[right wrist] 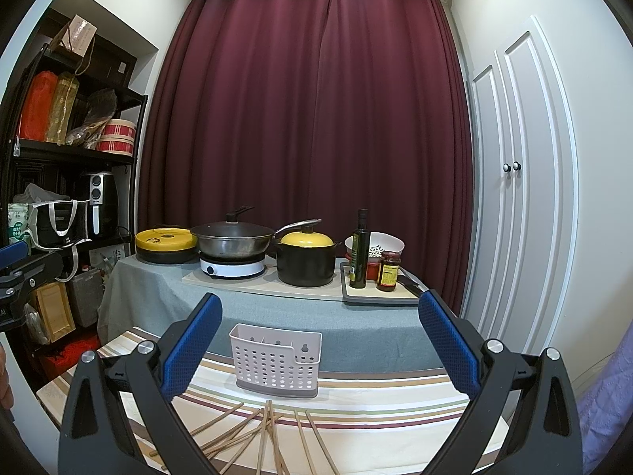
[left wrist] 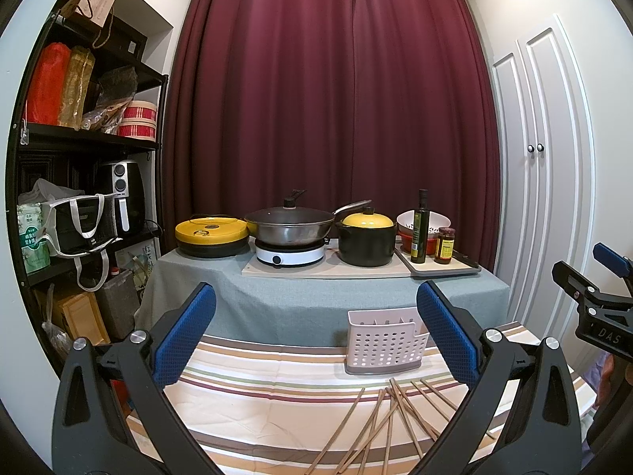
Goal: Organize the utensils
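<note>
On the striped tablecloth: we see a loose pile of wooden chopsticks near its front edge, crossing one another; their near ends are cut off by the frame and partly hidden behind our gripper arms, so we cannot count them.
Utensil holder: white, perforated, upright on a grey base at the far edge of the striped cloth, just behind the chopsticks and apart from them; dividers show at its rim, but what lies inside is hidden.
Left gripper: jaws spread wide, nothing between the blue pads, hovering above the cloth.
Right gripper: jaws likewise wide apart and empty; from the left wrist view only part of it shows at the right border.
Grey-clothed table: behind the striped one, carrying a lidded wok on a white hotplate, a black pot with yellow lid, a dark oil bottle and a sauce jar; labels too small to read.
Right edge, right wrist view: a lilac quilted sleeve, mostly cut off.
</note>
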Available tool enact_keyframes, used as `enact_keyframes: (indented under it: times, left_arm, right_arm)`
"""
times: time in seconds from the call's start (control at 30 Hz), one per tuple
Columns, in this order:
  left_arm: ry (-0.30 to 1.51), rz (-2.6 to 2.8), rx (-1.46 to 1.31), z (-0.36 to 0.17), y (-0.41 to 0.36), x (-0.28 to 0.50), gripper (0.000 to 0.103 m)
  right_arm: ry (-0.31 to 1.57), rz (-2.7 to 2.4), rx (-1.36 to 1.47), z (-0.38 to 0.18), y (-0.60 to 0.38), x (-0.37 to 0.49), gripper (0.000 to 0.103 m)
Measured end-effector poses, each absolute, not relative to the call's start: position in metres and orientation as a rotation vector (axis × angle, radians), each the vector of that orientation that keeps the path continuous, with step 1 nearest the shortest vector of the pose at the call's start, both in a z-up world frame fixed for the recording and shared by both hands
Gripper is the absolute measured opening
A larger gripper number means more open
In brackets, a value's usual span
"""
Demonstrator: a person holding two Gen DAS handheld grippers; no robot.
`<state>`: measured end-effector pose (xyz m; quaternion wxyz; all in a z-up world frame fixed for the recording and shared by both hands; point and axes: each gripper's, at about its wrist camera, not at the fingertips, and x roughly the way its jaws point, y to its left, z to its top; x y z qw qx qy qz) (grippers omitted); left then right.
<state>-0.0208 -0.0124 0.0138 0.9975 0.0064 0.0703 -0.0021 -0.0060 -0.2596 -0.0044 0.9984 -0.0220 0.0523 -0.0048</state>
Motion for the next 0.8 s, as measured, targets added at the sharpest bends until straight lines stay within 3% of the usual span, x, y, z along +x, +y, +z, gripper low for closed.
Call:
enact_keyframes:
  times: [0.8]
  left_arm:
    - [0.207,-0.007,0.005,0.000,-0.018,0.009,0.099]
  right_arm:
    - [0.161,-0.007,-0.033,-0.012,-0.256,0.000,0.097]
